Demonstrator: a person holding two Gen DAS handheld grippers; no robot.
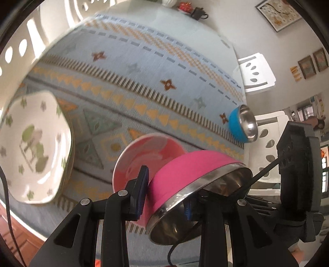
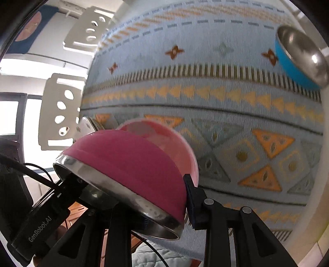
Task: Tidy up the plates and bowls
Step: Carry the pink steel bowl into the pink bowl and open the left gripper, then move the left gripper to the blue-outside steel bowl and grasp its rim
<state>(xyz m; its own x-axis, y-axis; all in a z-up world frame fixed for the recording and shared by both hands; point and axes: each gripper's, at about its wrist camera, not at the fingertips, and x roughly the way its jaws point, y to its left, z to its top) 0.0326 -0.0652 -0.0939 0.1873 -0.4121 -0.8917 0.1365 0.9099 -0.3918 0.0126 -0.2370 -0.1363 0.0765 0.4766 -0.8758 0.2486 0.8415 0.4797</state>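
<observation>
- Patterned cloth in pale blue, with rows of yellow triangles and small rust-red motifs, covers the table [image 1: 127, 67] that fills both wrist views; white chairs with oval cut-outs [image 1: 255, 71] stand around it.
- Nearest the cameras, a magenta bowl with a steel rim and steel inside [image 1: 185, 176] is tilted on edge, lifted clear of the cloth.
- Left gripper [image 1: 164, 195] clamps one side of that bowl's wall: its blue-padded outer finger [image 1: 141, 189] presses the magenta outside, while the other finger sits inside the steel cavity.
- Right gripper [image 2: 164, 207] clamps the opposite side of the same bowl, seen in its own view [image 2: 131, 164], with one dark pad against the magenta outside and the other finger tucked under the rim inside.
- In the left wrist view, the right gripper's black body and cable appear just beyond the bowl's rim; in the right wrist view, the left gripper's body bears white lettering.
- Just behind the magenta bowl, a pale pink bowl with a marbled inside [image 1: 148, 156] rests on the cloth, partly hidden by the held bowl.
- To the left in the left wrist view, a white scalloped plate with green flower prints [image 1: 35, 147] lies near the table's edge.
- Farther off, near the opposite edge of the table, a blue bowl with a steel inside [image 1: 243, 124] stands alone, well apart from the others.
- At the table's far end, blurred small items include a dark cup [image 1: 198, 13].
- Framed pictures [image 1: 277, 13] hang on the wall beyond.
</observation>
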